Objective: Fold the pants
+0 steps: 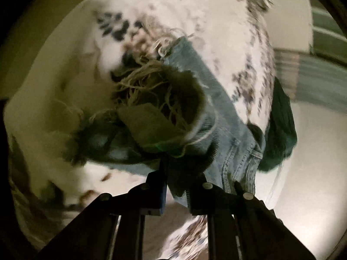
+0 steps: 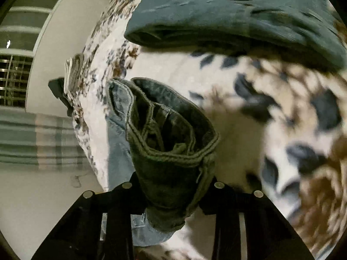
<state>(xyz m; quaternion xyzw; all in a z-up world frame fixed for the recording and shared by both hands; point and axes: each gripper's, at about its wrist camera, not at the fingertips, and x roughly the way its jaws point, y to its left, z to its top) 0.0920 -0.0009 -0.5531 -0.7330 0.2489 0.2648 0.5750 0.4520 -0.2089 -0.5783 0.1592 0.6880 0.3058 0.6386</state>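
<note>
Left gripper (image 1: 184, 173): fingers clenched on a frayed hem of the jeans (image 1: 216, 99). The leg opening gapes just ahead of the fingers, loose threads spilling toward 10 o'clock. The light blue denim runs from the grip toward 5 o'clock, seam stitching visible, and up toward 12 o'clock.

Right gripper (image 2: 173, 195): fingers clenched on a bunched end of the same jeans (image 2: 171, 134), held up off the surface. The dark inner side of the fabric faces the camera; the pale outer side hangs at 9 o'clock.

Beyond both grips lies a bed cover (image 2: 292, 112), white with dark and brown leaf blotches. The picture is blurred here.

A folded dark green garment (image 2: 238, 10) rests on the cover at 12 o'clock in the right view; in the left view it shows at 4 o'clock (image 1: 279, 130).

Farthest: a pale wall (image 2: 54, 65) and a striped curtain (image 2: 32, 138) at 9 o'clock.
</note>
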